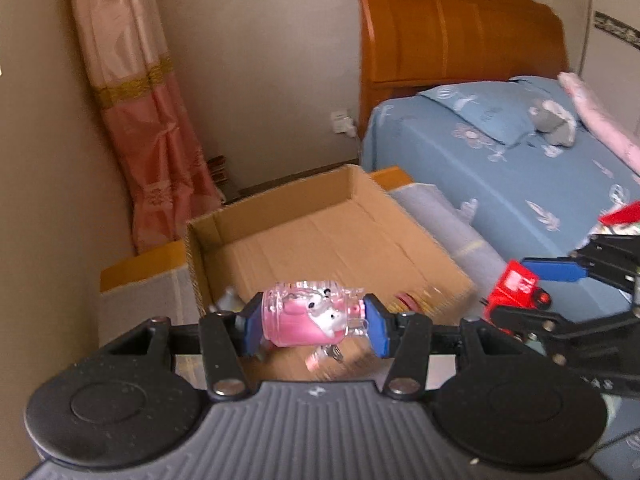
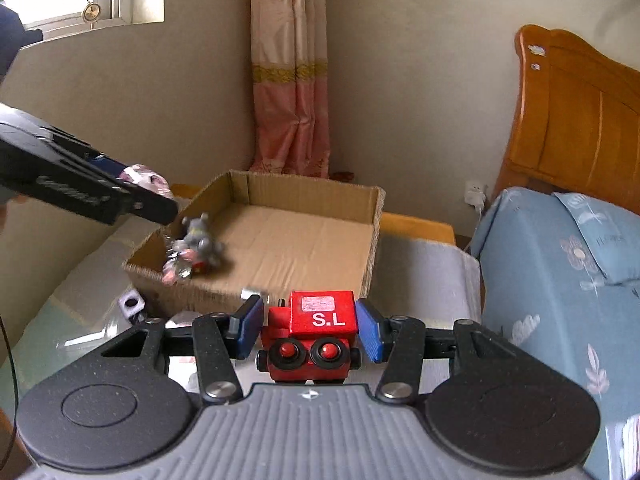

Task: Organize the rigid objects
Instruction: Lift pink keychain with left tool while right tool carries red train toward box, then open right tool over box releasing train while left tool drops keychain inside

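My left gripper (image 1: 314, 322) is shut on a clear pink toy with a white cat figure (image 1: 308, 316), held above the near edge of an open cardboard box (image 1: 320, 236). My right gripper (image 2: 310, 326) is shut on a red wooden toy train marked "S.L" (image 2: 316, 334), just short of the box's near wall (image 2: 208, 292). In the right wrist view the left gripper (image 2: 148, 190) hangs over the box's left wall with the pink toy (image 2: 146, 178). A grey toy figure (image 2: 200, 238) and other small toys lie in the box's left corner. The right gripper with the train (image 1: 516, 292) shows in the left wrist view.
The box stands on a low table with a glass top (image 2: 60, 320). A small grey block (image 2: 131, 303) lies on the table left of the box. A bed with blue bedding (image 1: 500, 168) and a wooden headboard (image 1: 440, 32) is to the right. A pink curtain (image 2: 292, 80) hangs behind.
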A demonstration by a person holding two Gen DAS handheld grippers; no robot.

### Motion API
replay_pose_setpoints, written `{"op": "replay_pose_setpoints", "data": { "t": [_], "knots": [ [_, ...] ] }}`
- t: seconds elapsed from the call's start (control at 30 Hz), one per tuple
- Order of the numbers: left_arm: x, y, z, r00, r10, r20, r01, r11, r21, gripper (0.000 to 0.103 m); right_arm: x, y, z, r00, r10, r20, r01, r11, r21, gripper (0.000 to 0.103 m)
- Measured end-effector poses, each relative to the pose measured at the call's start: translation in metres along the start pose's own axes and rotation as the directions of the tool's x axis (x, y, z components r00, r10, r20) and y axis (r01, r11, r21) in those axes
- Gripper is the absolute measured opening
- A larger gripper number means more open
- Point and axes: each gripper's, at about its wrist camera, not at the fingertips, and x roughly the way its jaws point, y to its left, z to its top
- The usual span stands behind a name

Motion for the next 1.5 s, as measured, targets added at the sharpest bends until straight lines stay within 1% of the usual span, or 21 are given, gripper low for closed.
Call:
{"op": "replay_pose_setpoints", "data": {
  "t": [0.13, 0.27, 0.37, 0.47, 0.5, 0.53, 0.6, 0.67, 0.77, 0.8, 0.87, 0.9, 0.93, 1.0, 1.1, 1.3, 1.4, 1.5],
  "knots": [
    [0.025, 0.020, 0.017, 0.999, 0.031, -0.020, -0.032, 0.999, -0.042, 0.050, 0.025, -0.002, 0.020, 1.000, -0.007, -0.006, 0.007, 1.000, -0.008, 0.056],
    [0.048, 0.037, 0.034, 0.997, 0.062, -0.034, -0.064, 0.996, -0.063, 0.050, 0.051, -0.005, 0.035, 0.999, -0.022, -0.025, 0.022, 1.000, -0.018, 0.056],
    [0.063, 0.044, 0.044, 0.996, 0.082, -0.041, -0.084, 0.994, -0.069, 0.050, 0.069, -0.010, 0.042, 0.999, -0.025, -0.045, 0.024, 1.000, -0.007, 0.056],
    [0.078, 0.050, 0.052, 0.993, 0.110, -0.051, -0.113, 0.991, -0.075, 0.050, 0.081, -0.014, 0.042, 0.999, -0.017, -0.045, 0.017, 1.000, 0.007, 0.056],
    [0.084, 0.052, 0.053, 0.991, 0.116, -0.061, -0.120, 0.989, -0.083, 0.050, 0.083, -0.016, 0.042, 0.999, -0.006, -0.052, 0.007, 1.000, 0.018, 0.068],
    [0.086, 0.054, 0.055, 0.991, 0.117, -0.068, -0.123, 0.988, -0.088, 0.050, 0.084, -0.019, 0.040, 0.998, 0.002, -0.060, 0.000, 0.999, 0.032, 0.088],
    [0.095, 0.058, 0.055, 0.989, 0.125, -0.080, -0.133, 0.986, -0.101, 0.050, 0.079, -0.021, 0.034, 0.999, 0.008, -0.031, -0.006, 0.998, 0.055, 0.103],
    [0.102, 0.060, 0.055, 0.987, 0.131, -0.093, -0.141, 0.984, -0.109, 0.050, 0.075, -0.024, 0.030, 0.999, 0.030, -0.036, -0.027, 0.997, 0.070, 0.103],
    [0.110, 0.063, 0.054, 0.984, 0.141, -0.110, -0.154, 0.981, -0.116, 0.051, 0.069, -0.026, 0.023, 0.998, 0.033, -0.052, -0.028, 0.994, 0.101, 0.103],
    [0.111, 0.063, 0.054, 0.983, 0.149, -0.110, -0.162, 0.980, -0.116, 0.053, 0.067, -0.026, 0.021, 0.998, 0.038, -0.058, -0.032, 0.994, 0.103, 0.103],
    [0.111, 0.063, 0.054, 0.981, 0.164, -0.104, -0.175, 0.978, -0.112, 0.087, 0.061, -0.024, 0.018, 0.998, 0.039, -0.056, -0.034, 0.994, 0.100, 0.103],
    [0.108, 0.061, 0.052, 0.980, 0.180, -0.088, -0.189, 0.976, -0.107, 0.091, 0.057, -0.023, 0.016, 0.998, 0.038, -0.057, -0.032, 0.995, 0.099, 0.103],
    [0.103, 0.059, 0.051, 0.978, 0.199, -0.067, -0.205, 0.974, -0.093, 0.092, 0.054, -0.021, 0.015, 0.998, 0.038, -0.058, -0.032, 0.995, 0.097, 0.103],
    [0.097, 0.056, 0.050, 0.977, 0.204, -0.063, -0.208, 0.975, -0.080, 0.092, 0.046, -0.016, 0.011, 0.998, 0.037, -0.054, -0.032, 0.995, 0.095, 0.103],
    [0.083, 0.055, 0.045, 0.983, 0.175, -0.055, -0.180, 0.979, -0.093, 0.092, 0.032, -0.006, -0.002, 0.998, 0.024, -0.060, -0.018, 0.996, 0.092, 0.103],
    [0.050, 0.049, 0.026, 0.989, 0.148, -0.028, -0.150, 0.982, -0.113, 0.093, 0.003, 0.013, -0.028, 0.998, -0.019, -0.055, 0.022, 0.998, 0.065, 0.103],
    [0.034, 0.042, 0.012, 0.990, 0.142, -0.014, -0.142, 0.982, -0.123, 0.094, -0.006, 0.018, -0.037, 0.997, -0.040, -0.068, 0.045, 0.996, 0.080, 0.103],
    [0.017, 0.034, -0.005, 0.991, 0.136, 0.000, -0.135, 0.983, -0.127, 0.098, -0.016, 0.021, -0.048, 0.995, -0.064, -0.076, 0.072, 0.991, 0.109, 0.103]
  ]
}}
